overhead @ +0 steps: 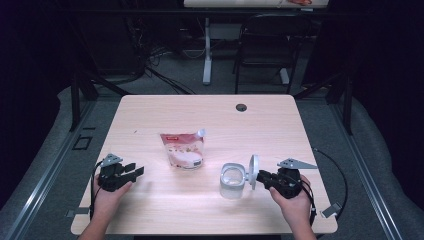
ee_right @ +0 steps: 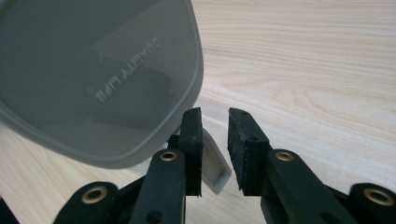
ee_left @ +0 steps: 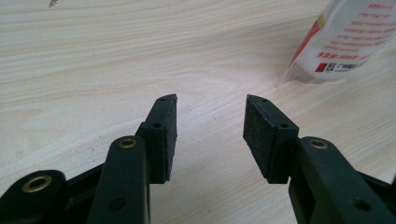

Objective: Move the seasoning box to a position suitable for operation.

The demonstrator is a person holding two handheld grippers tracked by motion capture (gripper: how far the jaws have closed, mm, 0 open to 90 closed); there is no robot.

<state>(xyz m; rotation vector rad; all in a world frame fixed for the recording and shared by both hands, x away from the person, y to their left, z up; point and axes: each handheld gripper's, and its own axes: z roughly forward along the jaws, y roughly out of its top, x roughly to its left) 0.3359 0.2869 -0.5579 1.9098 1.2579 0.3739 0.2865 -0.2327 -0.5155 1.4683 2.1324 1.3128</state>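
Low, right hand-held gripper [overhead: 261,176] level, jaws parted beside lid [overhead: 254,171].

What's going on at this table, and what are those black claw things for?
A person sits at a wooden table with a two-jaw gripper in each hand. The right gripper is at the raised lid of a small clear container; its jaws stand slightly apart beside the lid's little tab, not pressing on it. The left gripper rests open on the table, holding nothing and pointing toward a pink and white pouch that stands near the middle.
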